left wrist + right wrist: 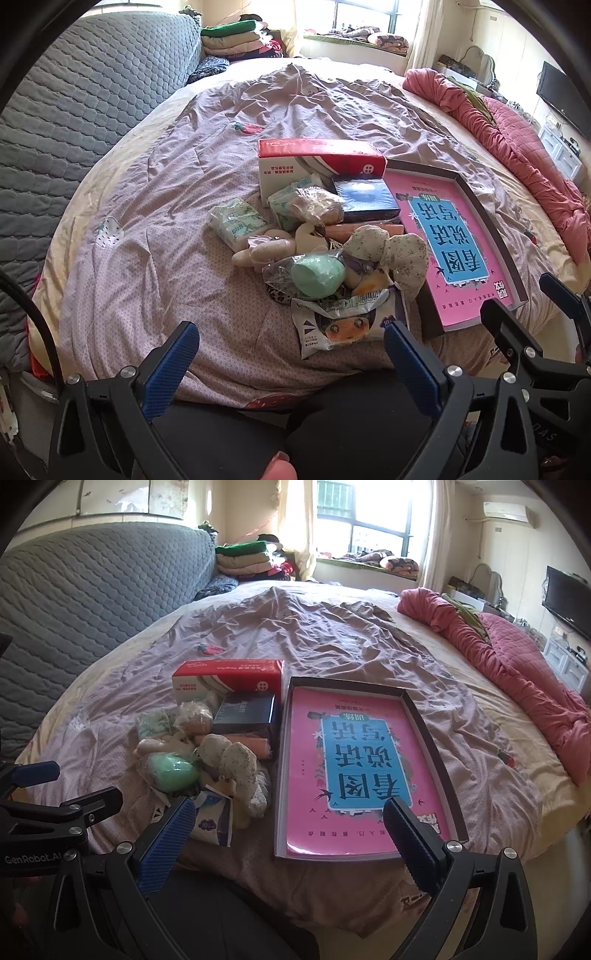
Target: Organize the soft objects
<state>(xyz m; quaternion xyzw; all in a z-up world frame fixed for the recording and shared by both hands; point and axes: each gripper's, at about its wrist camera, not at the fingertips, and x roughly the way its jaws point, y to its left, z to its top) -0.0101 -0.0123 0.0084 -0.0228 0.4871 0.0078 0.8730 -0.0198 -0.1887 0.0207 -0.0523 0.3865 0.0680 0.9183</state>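
- Over the near edge of the wrinkled mauve bedspread [192, 155], I am holding my left gripper [291, 363] with its blue-padded jaws spread wide and nothing between them.
- Beside it, I am keeping my right gripper [290, 834] just as wide apart and empty, hovering near the front rim of the shallow dark cardboard tray [430, 738].
- Lining that tray, a pink and blue printed book cover [354, 760] is lying flat.
- Just left of the tray, the pile of soft things is sitting in a heap: a mint-green rounded sponge in clear wrap [317, 275], a floral fabric plush toy [391, 251] leaning toward the tray wall, and a white cartoon-face packet [343, 325] lying nearest to me.
- Farther left of the tray, two green-printed tissue packs [236, 221] are resting on the bedspread.
- Behind the heap, a red and white tissue box [317, 162] and a dark blue flat box [365, 197] are sitting beside the tray's far corner.
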